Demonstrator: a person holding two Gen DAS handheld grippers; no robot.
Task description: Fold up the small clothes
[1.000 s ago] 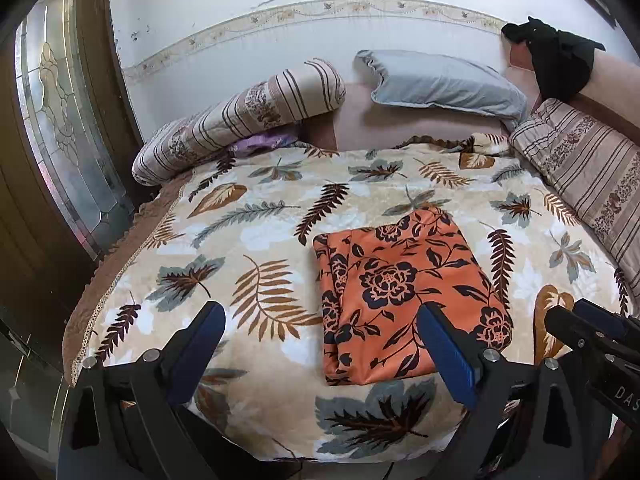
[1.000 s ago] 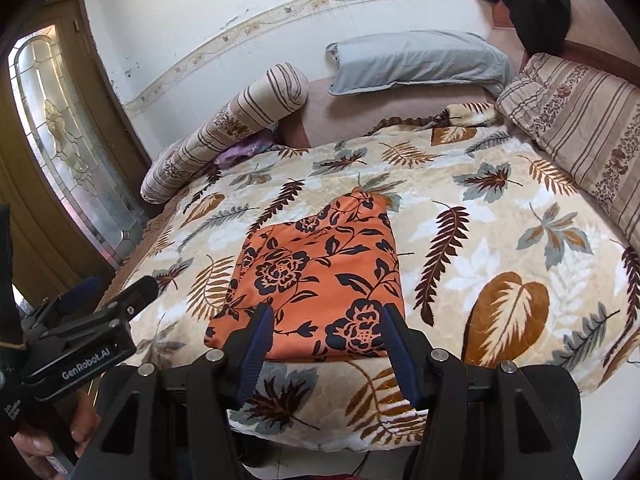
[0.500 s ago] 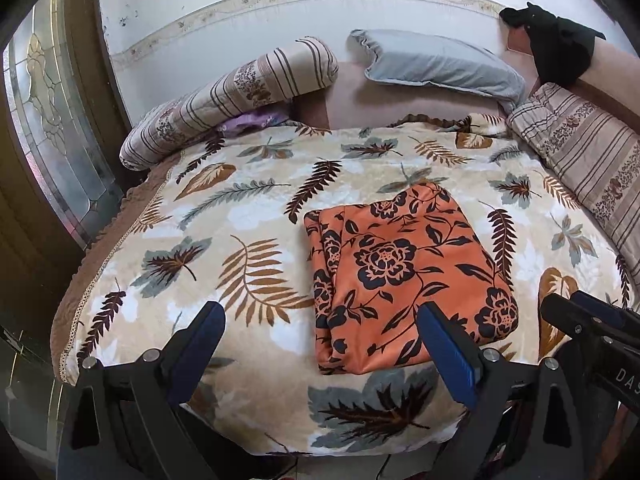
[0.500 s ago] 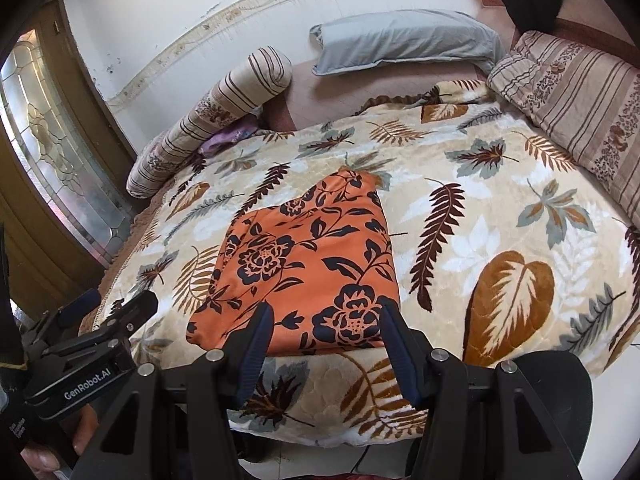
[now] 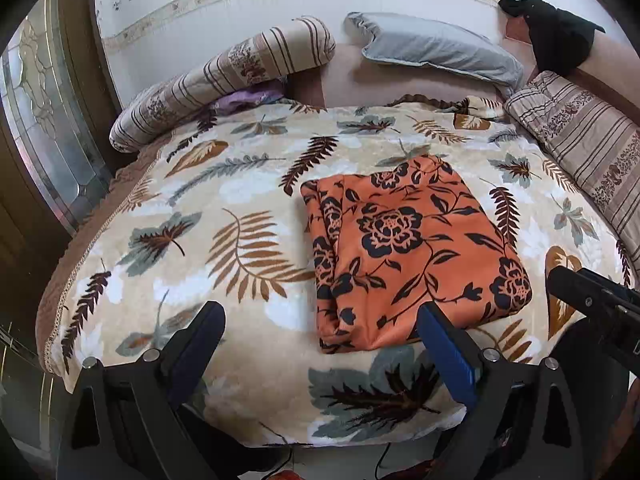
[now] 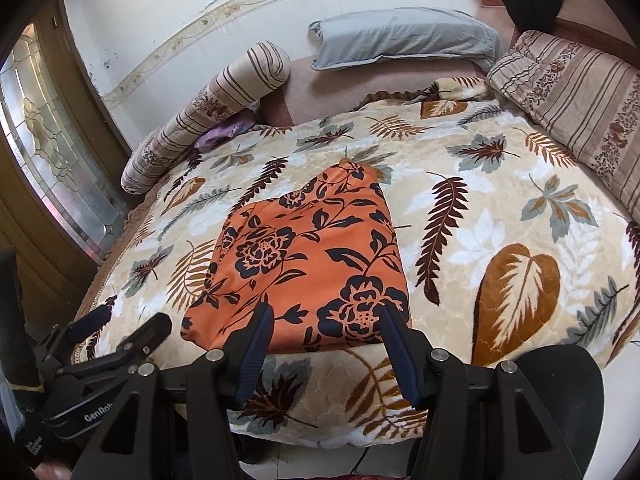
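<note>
An orange garment with black flowers [image 5: 408,248] lies folded into a neat rectangle on the leaf-patterned blanket [image 5: 224,240], near the front edge of the bed. It also shows in the right wrist view [image 6: 304,264]. My left gripper [image 5: 320,320] is open and empty, held above the front edge, left of the garment. My right gripper [image 6: 324,320] is open and empty, just before the garment's near edge. The left gripper also shows at the lower left of the right wrist view [image 6: 120,328].
A striped bolster [image 5: 224,80], a grey pillow [image 5: 432,48] and a striped cushion [image 5: 580,144] line the back and right of the bed. A black cloth [image 5: 556,32] hangs on the headboard. A glass door [image 5: 44,128] stands at the left.
Both grippers have tilted down and moved slightly closer to the bed, so the garment sits higher and nearer in view. The garment has not moved. Both grippers stay open.
</note>
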